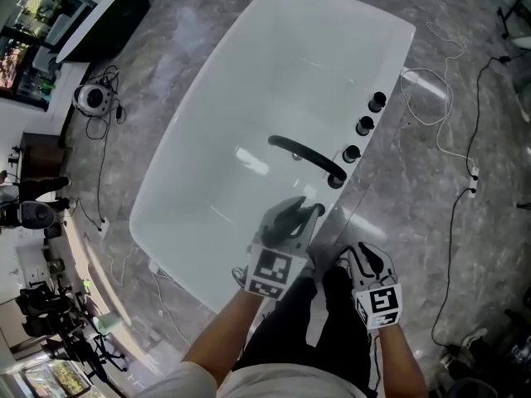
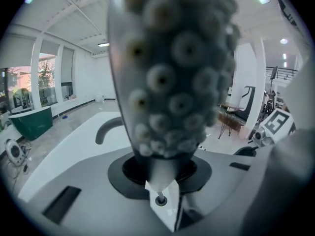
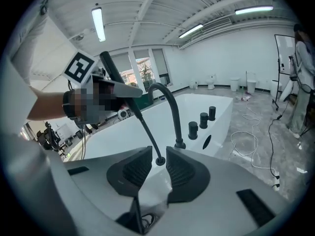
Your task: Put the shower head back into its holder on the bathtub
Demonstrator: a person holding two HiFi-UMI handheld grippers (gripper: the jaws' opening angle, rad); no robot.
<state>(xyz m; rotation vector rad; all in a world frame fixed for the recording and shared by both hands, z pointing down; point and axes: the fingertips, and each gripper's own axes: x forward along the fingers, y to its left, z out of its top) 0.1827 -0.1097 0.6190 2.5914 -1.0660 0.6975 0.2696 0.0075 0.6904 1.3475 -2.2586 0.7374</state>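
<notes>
While we had the shower head (image 2: 177,73) clamped in the left tongs (image 1: 292,220), nozzle face toward that gripper's camera, it hung over the near right rim of the bathtub (image 1: 249,98), close to the black spout (image 1: 303,154) and not yet seated. Our right tongs (image 3: 158,167) stood at a narrow gap, gripping nothing. Through that gap we saw the hose (image 3: 145,129) run down into the holder (image 3: 159,160) on the rim, on the near side of the spout base. We judged the step to be lowering the head into that socket. To do it well we needed the handle in line with the hole, hose slack fed down first, a slow descent, and release only once it sat flush. A hose kink could jam entry.
</notes>
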